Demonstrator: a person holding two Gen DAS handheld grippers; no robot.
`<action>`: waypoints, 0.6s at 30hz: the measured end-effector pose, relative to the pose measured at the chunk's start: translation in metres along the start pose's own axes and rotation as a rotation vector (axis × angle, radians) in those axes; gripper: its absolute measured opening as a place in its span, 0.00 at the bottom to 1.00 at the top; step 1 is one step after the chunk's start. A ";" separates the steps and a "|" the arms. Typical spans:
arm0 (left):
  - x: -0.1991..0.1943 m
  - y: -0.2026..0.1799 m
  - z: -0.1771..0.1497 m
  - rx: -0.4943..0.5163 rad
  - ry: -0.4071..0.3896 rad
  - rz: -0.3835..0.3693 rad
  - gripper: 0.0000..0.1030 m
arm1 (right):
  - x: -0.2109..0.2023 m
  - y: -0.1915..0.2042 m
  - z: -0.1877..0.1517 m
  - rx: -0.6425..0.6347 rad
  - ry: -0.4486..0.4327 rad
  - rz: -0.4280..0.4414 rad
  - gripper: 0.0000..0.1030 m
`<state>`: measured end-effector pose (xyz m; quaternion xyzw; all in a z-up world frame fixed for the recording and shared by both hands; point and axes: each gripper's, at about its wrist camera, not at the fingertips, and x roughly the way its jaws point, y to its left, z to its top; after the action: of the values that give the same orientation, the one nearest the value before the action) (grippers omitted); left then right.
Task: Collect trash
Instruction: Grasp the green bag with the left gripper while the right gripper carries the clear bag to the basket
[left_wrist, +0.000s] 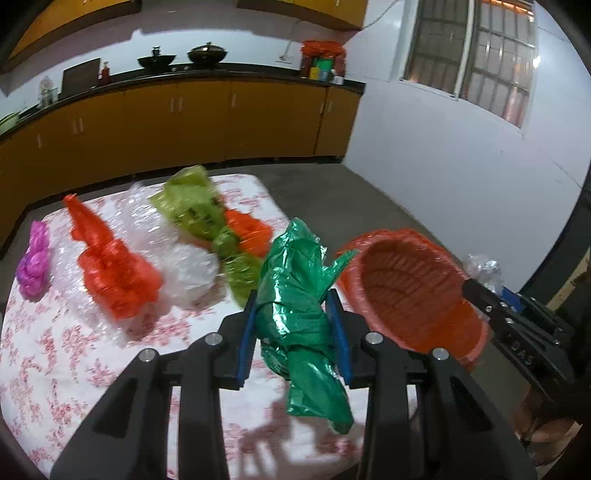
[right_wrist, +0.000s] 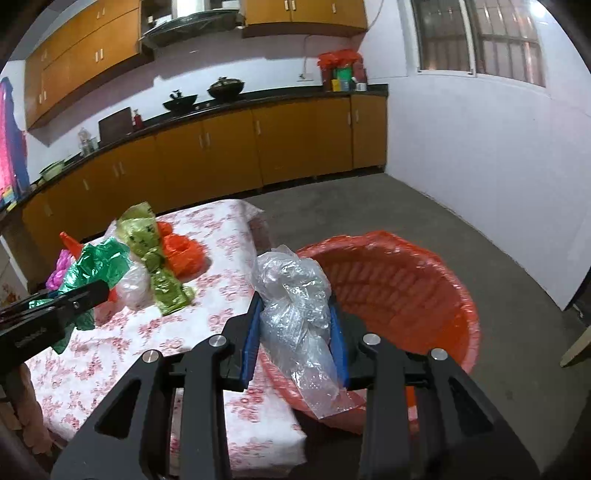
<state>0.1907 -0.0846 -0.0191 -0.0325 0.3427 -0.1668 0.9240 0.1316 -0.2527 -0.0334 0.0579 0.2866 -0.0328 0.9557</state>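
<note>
**A:** Going left to right over the desk (left_wrist: 55, 354): purple bag (left_wrist: 33, 262) near the left edge, then a red bag (left_wrist: 114, 273), a clear bag (left_wrist: 192, 269) in the middle, a lime bag (left_wrist: 199, 210) lying toward the far edge, and an orange bag (left_wrist: 247, 229) just past it. All crumpled thin plastic. Off the right edge is the red basket (left_wrist: 413, 295), where I'd guess all of this goes.

**B:** And the two grippers?

**A:** Left gripper (left_wrist: 295, 321) has its jaws closed narrow around a green bag (left_wrist: 295, 295), held up off the desk near the right edge, beside the basket. Right gripper (right_wrist: 295, 325) is clamped the same way on a clear wad (right_wrist: 295, 314), right at the basket's near rim.

**B:** How do you reckon these handle?

**A:** Super light and floppy, I'd say. No stiffness, so whatever isn't pinched just droops; both held bags have tails hanging below the jaws. Film looks slick too, so a loose pinch could let it slide out. Not fragile though, squeeze as hard as you like.

**B:** Where to grab?

**A:** The bunched, thickest part, like both are held now. Take a single flat layer and it'll probably slip or unfurl. The red one has a long point toward the far edge; I'd skip that and go for the fat crumpled end.

**B:** Anything to watch on release?

**A:** Static or cling, maybe. Light film might stick to the pads instead of dropping.
</note>
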 end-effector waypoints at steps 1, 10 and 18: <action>0.000 -0.003 0.000 0.004 -0.001 -0.009 0.35 | -0.001 -0.004 0.000 0.008 -0.003 -0.006 0.33; 0.007 -0.037 0.009 0.060 -0.008 -0.075 0.35 | -0.002 -0.032 0.002 0.059 -0.015 -0.041 0.33; 0.025 -0.060 0.015 0.088 -0.002 -0.130 0.35 | -0.003 -0.046 0.006 0.089 -0.028 -0.061 0.33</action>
<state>0.2007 -0.1499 -0.0128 -0.0145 0.3311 -0.2415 0.9121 0.1279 -0.2993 -0.0316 0.0914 0.2732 -0.0753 0.9546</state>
